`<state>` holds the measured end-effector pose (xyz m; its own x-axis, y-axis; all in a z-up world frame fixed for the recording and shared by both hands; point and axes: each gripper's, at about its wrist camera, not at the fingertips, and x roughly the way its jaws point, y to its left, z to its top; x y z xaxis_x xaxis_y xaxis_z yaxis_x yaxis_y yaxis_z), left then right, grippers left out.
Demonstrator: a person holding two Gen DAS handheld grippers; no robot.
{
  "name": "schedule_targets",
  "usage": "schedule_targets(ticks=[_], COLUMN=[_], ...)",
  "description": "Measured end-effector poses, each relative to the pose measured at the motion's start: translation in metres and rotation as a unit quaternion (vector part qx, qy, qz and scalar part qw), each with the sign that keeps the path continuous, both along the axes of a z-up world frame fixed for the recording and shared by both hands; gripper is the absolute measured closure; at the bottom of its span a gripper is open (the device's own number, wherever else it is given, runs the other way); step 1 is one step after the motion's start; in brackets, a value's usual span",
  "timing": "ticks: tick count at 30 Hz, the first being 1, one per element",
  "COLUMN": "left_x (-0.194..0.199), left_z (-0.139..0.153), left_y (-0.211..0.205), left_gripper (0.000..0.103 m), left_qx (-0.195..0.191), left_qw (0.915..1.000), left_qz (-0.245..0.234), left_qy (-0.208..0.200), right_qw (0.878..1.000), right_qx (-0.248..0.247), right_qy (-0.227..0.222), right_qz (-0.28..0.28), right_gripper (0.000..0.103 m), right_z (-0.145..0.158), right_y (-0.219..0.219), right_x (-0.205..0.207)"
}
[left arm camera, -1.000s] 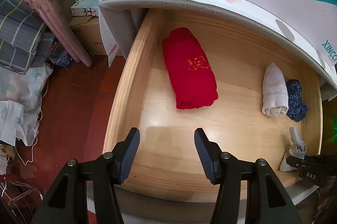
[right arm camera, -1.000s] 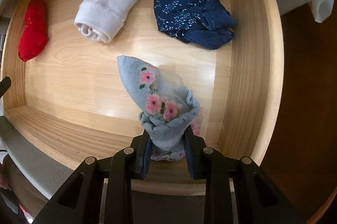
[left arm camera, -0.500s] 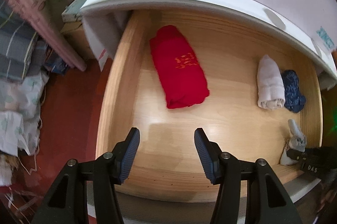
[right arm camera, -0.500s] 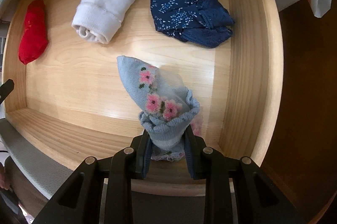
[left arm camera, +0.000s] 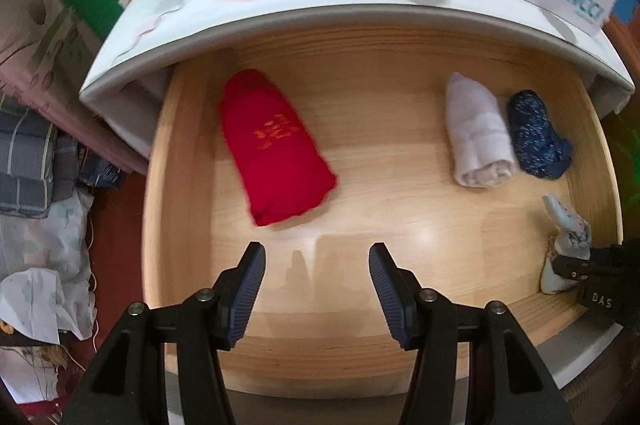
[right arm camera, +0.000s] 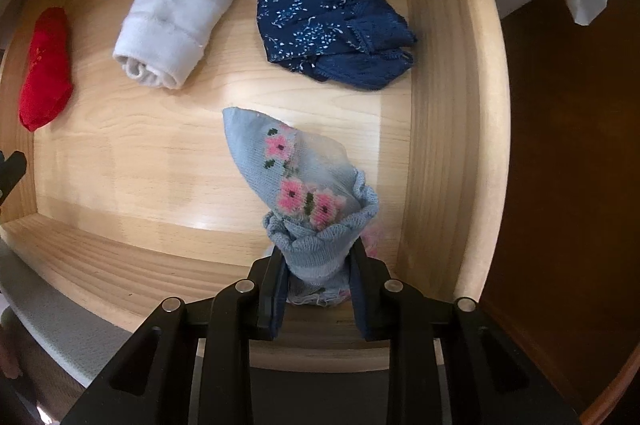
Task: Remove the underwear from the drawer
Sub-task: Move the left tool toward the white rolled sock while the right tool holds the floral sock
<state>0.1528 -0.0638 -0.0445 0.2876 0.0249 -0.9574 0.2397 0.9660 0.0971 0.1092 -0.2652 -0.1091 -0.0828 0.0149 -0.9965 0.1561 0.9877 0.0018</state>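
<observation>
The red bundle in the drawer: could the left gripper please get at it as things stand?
Probably yes. The left gripper is open and empty above bare drawer floor, with the red bundle just ahead of its fingertips and nothing lying between or on top.

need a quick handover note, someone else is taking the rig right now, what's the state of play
Right gripper: shut on the light blue flowered underwear, bunched near the front right corner of the drawer, apparently not lifted clear yet.
Left gripper: open, empty, over bare drawer floor in front of the red roll.
In the drawer: red roll at left, white roll and navy flowered piece side by side at the back right.
Done: one piece gripped.
Left: lift it out, then likely the other three.
</observation>
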Motion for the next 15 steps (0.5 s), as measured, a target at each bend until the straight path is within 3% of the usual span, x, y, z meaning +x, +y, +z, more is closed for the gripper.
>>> schedule_targets(ticks=[15], left_x=[0.000], left_z=[-0.004], left_y=[-0.065], left_gripper=[0.048], left_qx=[-0.033], left_qw=[0.9989], left_qz=[-0.032], left_qy=[0.011], right_qw=[1.000], right_qx=[-0.007], right_qy=[-0.001], right_qz=[-0.017], right_gripper=[0.081], right_z=[0.000], right_y=[-0.012], right_x=[0.001])
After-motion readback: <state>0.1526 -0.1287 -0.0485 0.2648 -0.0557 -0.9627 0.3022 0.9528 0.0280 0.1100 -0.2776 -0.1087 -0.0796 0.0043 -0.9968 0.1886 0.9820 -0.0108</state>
